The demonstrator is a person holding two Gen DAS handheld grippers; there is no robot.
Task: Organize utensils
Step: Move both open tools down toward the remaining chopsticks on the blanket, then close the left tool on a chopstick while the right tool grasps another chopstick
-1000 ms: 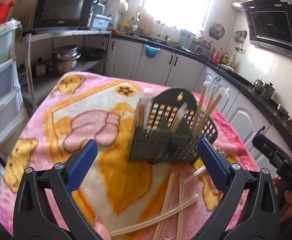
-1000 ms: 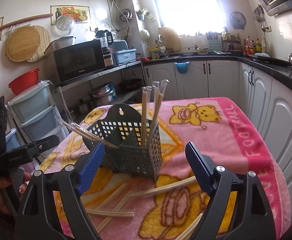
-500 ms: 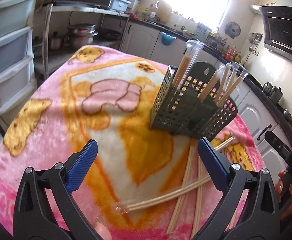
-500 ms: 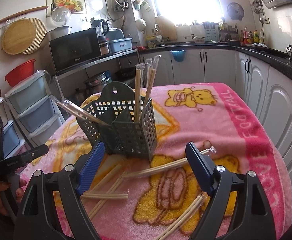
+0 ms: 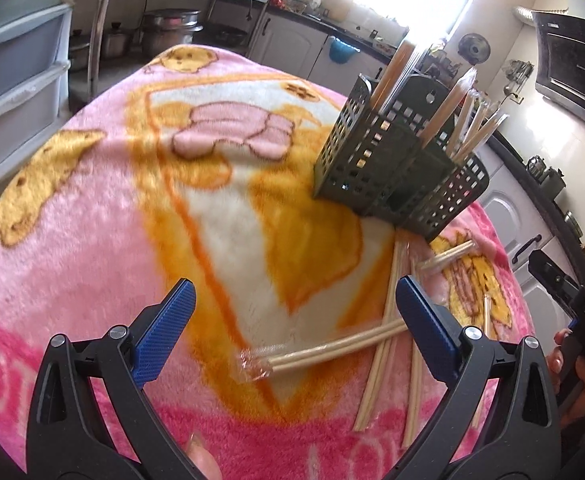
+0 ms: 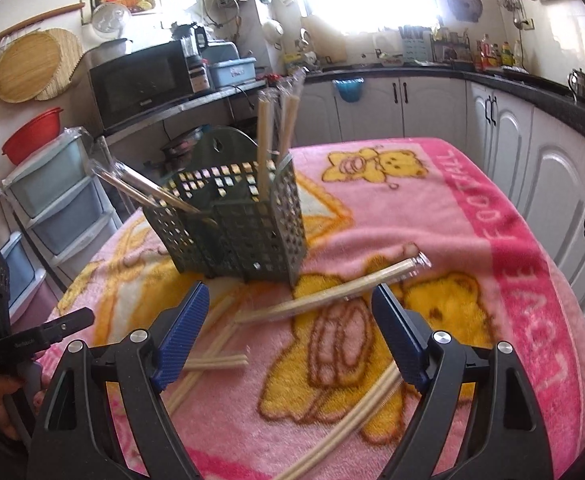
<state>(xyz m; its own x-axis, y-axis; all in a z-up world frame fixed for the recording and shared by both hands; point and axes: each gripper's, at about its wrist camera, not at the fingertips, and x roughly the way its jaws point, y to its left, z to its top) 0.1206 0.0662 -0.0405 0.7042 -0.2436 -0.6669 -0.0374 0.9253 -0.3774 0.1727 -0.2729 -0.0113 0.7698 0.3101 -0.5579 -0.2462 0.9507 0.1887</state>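
Your left tool (image 5: 290, 312) is hanging wide open over the pink blanket (image 5: 92, 208) on the bench, and it is holding nothing. Just past its tips, a wrapped pair of chopsticks (image 5: 332, 350) is lying flat. The pair is sitting a little to the right of the middle of the gap, close to the right blue pad. Its long side is running across your tool, from lower left to upper right. The crinkly wrapper end (image 5: 252, 366) is pointing left, toward you. The far end is slipping behind the right pad and crossing over more sticks (image 5: 384, 344), which are pointing away from you toward the basket.

Your right tool (image 6: 288, 330) is wide open too, with nothing in it. A different wrapped pair (image 6: 332, 294) is lying just beyond its gap, running across from lower left to upper right, with the wrapper end at the upper right.

Your left tool looks like the nearer one to a pair. I think you are needing to move it a little right and down to straddle the sticks.

Farther off, the green basket (image 5: 396, 176) is standing on the blanket. Some wrapped pairs are already standing in it, leaning out.
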